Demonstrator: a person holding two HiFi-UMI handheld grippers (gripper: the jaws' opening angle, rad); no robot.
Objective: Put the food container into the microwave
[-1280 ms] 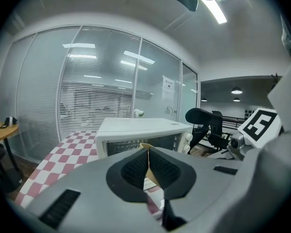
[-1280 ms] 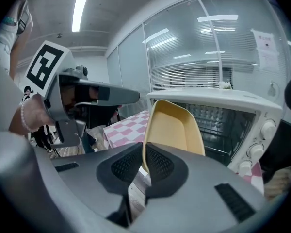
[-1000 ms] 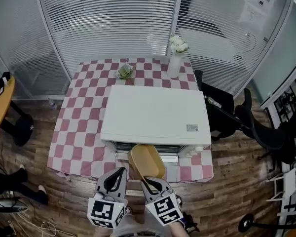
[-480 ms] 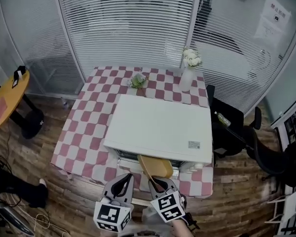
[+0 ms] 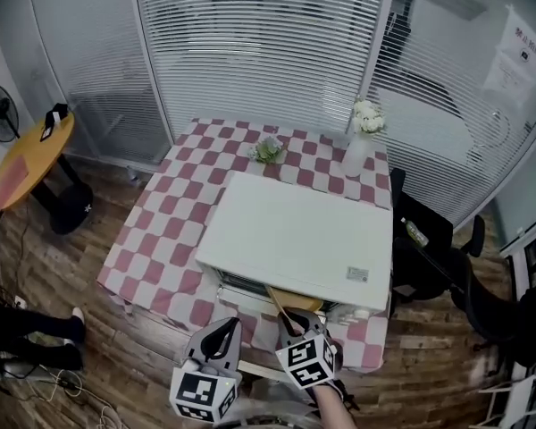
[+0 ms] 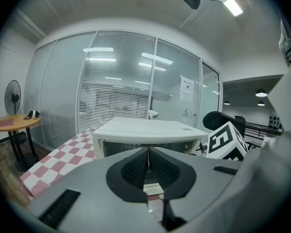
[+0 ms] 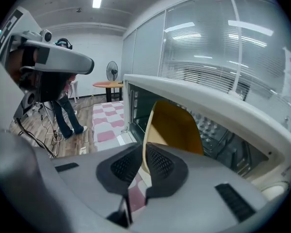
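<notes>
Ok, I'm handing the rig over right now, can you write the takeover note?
Left gripper: jaws together, empty, held in front of the microwave.
Right gripper: clamped on the rim of the yellow food container, which is tilted on edge.
Container: at the mouth of the open cavity, partly under the microwave's top edge, not set down.
Done: container picked up and brought to the opening.
Left: push it fully in, lay it flat, release, withdraw.

Flower vase (image 5: 356,155) on checkered tablecloth (image 5: 159,232)
</notes>
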